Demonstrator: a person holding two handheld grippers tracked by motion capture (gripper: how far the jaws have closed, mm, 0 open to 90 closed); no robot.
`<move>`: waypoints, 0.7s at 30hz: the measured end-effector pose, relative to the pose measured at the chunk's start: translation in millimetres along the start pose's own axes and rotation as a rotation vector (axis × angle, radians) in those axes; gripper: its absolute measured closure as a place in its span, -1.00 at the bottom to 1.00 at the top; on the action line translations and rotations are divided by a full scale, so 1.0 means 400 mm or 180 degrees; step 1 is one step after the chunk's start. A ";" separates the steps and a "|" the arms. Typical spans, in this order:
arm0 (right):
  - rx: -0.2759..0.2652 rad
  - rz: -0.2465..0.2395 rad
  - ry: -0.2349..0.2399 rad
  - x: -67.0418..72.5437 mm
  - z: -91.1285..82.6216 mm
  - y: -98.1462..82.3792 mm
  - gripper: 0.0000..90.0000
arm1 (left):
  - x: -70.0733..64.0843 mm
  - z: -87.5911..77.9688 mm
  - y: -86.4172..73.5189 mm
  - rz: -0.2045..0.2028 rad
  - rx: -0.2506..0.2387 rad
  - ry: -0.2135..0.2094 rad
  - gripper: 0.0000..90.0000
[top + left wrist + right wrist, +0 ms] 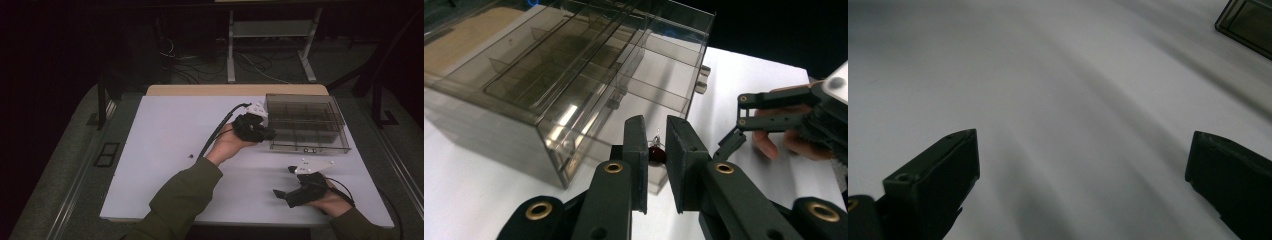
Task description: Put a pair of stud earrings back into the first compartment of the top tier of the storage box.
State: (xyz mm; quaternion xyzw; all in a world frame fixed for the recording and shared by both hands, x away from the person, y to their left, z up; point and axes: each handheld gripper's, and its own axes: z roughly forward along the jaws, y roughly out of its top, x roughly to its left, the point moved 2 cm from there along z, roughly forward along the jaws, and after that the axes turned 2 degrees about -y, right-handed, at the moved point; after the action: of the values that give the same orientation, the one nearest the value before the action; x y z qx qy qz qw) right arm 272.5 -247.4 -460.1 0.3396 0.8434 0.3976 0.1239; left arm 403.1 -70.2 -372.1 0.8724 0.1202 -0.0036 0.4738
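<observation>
i'm looking at a dim lab or test room: a white work table (170,150) with loose cables (200,67) and a metal stand (270,45) on the floor behind it.

My two black jaws pinch a small dark-red bead with a thin wire loop (656,151) — held just before the smoky clear plastic compartment box (549,75) on the white counter (469,200); the other gripper (736,132) hovers rightward.
</observation>
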 end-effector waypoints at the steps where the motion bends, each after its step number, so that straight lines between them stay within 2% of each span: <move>1: 0.0000 0.0001 0.0001 0.000 0.000 0.000 -0.99 | 0.000 0.007 0.003 -0.0004 0.0001 -0.0003 0.74; 11: -0.0003 0.0009 0.0002 0.000 -0.001 0.000 -0.99 | 0.004 0.072 0.014 -0.0013 0.0049 -0.0042 0.74; 21: -0.0009 0.0000 0.0004 -0.003 -0.002 -0.002 -0.99 | 0.013 0.072 0.008 -0.0068 0.0073 -0.0043 0.58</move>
State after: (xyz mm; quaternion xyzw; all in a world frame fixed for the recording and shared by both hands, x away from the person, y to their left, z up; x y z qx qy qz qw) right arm 272.5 -248.9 -460.0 0.3392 0.8429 0.3990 0.1238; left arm 411.8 -94.8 -385.8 0.8763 0.1262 -0.0159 0.4646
